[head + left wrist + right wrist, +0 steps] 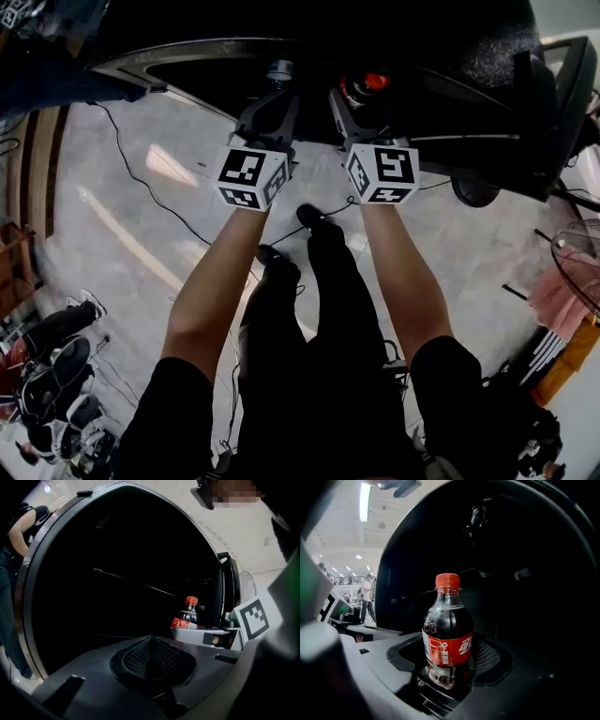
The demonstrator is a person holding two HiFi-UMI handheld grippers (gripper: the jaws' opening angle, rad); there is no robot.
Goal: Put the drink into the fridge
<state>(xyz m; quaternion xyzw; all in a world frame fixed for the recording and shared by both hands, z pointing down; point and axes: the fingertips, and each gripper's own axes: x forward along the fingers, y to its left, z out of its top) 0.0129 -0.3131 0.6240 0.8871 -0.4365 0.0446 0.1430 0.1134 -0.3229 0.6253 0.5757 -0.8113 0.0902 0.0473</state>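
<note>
Right claw (447, 667) grips a cola bottle (447, 630) before the dark fridge (525, 564); left claw (150, 641) empty.
Nearest, my head view shows only the bottle's red cap (366, 84) btwn both arms (225, 272). Right gripper view shows it upright, jaws closed onto its base. Left gripper view: jaws pressed together, bottle just to its right, fridge beyond.

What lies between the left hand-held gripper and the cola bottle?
Only the right hand-held gripper, shut on the cola bottle; nothing else stands between them, as the left gripper view shows.

Bottle (447, 630) — red cap, red label, dark drink; fridge (525, 550) seemingly black.
</note>
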